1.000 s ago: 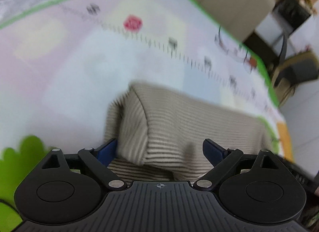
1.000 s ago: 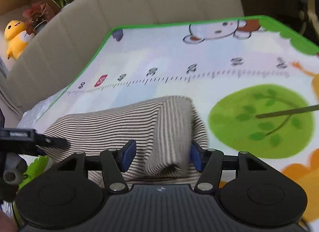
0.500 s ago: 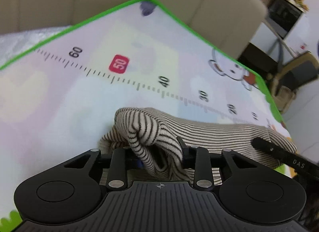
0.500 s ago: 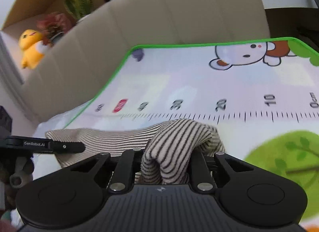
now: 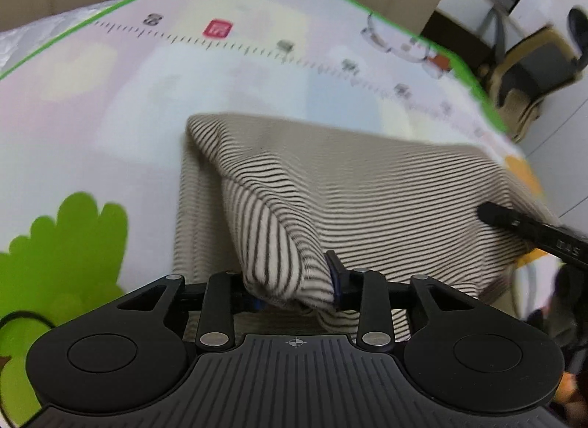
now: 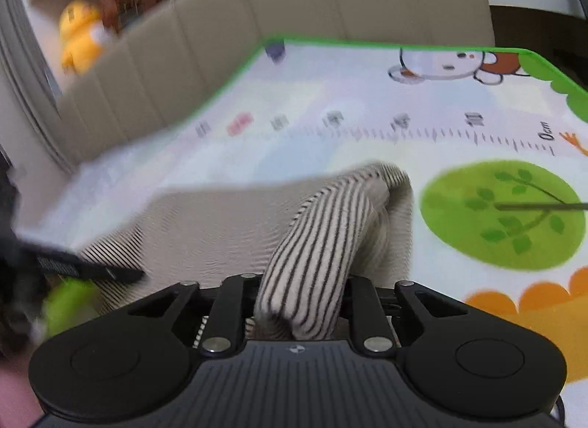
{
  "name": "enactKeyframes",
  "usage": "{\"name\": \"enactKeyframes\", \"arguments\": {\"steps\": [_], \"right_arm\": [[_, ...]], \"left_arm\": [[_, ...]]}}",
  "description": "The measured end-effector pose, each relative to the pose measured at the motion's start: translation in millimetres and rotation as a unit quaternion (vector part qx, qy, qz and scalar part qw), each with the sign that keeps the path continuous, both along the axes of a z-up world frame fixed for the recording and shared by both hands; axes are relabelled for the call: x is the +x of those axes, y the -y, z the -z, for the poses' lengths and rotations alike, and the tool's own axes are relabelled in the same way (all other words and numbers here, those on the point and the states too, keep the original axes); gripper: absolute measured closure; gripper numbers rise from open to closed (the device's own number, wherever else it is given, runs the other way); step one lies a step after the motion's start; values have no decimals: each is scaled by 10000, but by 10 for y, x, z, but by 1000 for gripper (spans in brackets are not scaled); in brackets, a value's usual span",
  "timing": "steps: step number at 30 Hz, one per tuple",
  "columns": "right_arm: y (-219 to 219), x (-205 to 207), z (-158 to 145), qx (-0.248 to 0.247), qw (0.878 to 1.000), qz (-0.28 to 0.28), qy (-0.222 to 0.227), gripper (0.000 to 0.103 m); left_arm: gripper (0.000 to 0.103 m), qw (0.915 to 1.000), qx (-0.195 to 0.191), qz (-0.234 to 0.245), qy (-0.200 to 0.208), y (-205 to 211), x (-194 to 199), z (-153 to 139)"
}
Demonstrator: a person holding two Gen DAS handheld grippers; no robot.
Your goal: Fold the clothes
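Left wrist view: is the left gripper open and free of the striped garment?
No, the left gripper is shut on a bunched corner of the striped garment.

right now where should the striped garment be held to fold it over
At its two near corners, about where it is already pinched. The left gripper and right gripper each clamp a bunched corner of the striped garment, coming in low from the near edge. The cloth lies wide and flat across the play mat, so holding both corners likely keeps the edge straight for the fold.

Striped garment [image 5: 367,185], both ends pinched
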State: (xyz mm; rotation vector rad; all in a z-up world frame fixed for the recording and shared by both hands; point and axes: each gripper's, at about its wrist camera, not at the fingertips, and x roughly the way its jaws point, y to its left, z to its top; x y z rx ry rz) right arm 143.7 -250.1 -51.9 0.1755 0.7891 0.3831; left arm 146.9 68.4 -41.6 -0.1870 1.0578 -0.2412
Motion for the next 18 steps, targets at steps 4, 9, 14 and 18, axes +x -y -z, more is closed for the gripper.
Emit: {"name": "enactKeyframes", "arguments": {"steps": [4, 9, 14, 18], "right_arm": [[110, -120, 108, -206, 9996, 155, -76, 64], [230, -221, -84, -252, 9986, 387, 259, 42], [295, -293, -293, -387, 9947, 622, 718, 68], [141, -350, -367, -435, 9937, 272, 992, 79]], "left_arm": [[46, 9993, 318, -202, -15, -64, -11, 19], [37, 9954, 796, -462, 282, -158, -230, -286], [28, 9964, 280, -695, 395, -116, -457, -535], [23, 9973, -398, -620, 3, 84, -484, -393]]}}
